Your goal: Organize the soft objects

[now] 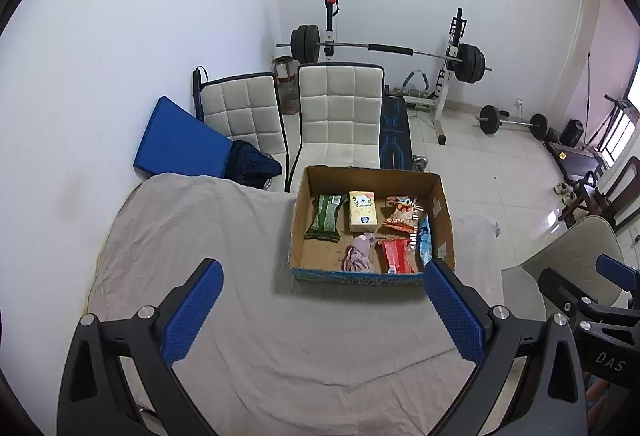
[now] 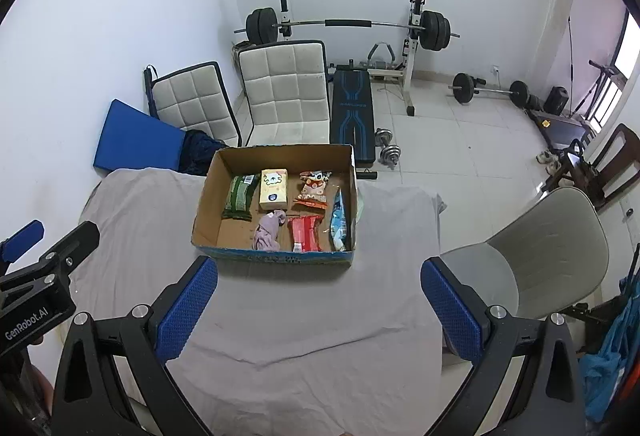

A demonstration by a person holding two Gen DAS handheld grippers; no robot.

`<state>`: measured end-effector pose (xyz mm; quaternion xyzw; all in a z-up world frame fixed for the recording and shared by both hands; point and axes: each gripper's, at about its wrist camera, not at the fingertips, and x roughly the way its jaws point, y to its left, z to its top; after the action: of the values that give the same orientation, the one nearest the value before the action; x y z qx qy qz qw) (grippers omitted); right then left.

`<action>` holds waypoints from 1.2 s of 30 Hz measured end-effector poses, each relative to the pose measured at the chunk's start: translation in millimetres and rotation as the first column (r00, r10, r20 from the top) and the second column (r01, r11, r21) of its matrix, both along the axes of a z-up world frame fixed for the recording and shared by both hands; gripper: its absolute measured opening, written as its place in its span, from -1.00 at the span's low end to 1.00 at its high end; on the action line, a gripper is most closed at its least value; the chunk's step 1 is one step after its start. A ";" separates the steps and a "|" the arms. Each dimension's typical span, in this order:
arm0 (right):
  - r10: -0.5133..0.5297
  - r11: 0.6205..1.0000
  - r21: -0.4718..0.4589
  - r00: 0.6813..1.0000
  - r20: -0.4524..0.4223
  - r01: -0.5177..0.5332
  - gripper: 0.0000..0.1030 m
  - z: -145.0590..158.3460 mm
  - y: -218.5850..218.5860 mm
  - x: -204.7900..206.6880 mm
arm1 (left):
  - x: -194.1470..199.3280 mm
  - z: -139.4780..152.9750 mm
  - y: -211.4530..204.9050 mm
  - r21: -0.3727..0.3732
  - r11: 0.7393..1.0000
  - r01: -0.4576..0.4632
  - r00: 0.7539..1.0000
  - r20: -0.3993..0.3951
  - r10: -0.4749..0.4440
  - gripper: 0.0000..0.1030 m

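The left gripper (image 1: 322,288) is hovering above the cloth-covered table (image 1: 224,236) with its jaws spread wide and nothing between them; its blue fingertips (image 1: 200,296) are pointing toward the near wall of the cardboard box (image 1: 356,278). The right gripper (image 2: 320,286) is hanging beside it, jaws likewise wide apart and empty, its pads (image 2: 444,296) short of the box and not touching it.

The box is sitting on the grey cloth, open at the top. Inside, along the far row, a green packet (image 2: 240,196) is lying at the left, a yellow tissue pack (image 2: 274,189) just beside it, and a red-and-white snack bag (image 2: 314,190) further right. In the near row a crumpled mauve cloth (image 2: 267,231) is resting next to a red packet (image 2: 305,234), and a blue-and-white pouch (image 2: 339,222) is leaning along the right wall.

Beyond the table two white quilted chairs (image 1: 340,112) are standing, with a barbell rack (image 1: 400,50) behind them. A pale chair (image 2: 536,256) is standing to the right of the table.
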<state>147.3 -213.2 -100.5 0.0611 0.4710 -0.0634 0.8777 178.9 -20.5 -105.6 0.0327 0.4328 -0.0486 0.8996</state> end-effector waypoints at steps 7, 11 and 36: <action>0.000 1.000 -0.010 1.000 0.009 0.000 1.00 3.2 1.2 2.5 | 0.8 2.6 -0.1 -0.002 1.000 0.002 1.000 0.004 -0.002 1.00; 0.000 1.000 -0.014 1.000 0.008 0.000 1.00 4.2 2.4 4.4 | 0.6 2.5 -0.3 -0.003 1.000 0.002 1.000 0.001 -0.002 1.00; -0.011 1.000 -0.018 1.000 0.014 0.012 1.00 6.9 -5.0 0.5 | 0.1 0.3 -4.1 0.007 1.000 0.020 1.000 -0.002 -0.020 1.00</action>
<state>147.8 -218.3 -93.6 0.0565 0.4639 -0.0722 0.8811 179.0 -24.6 -105.4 0.0402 0.4336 -0.0562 0.8985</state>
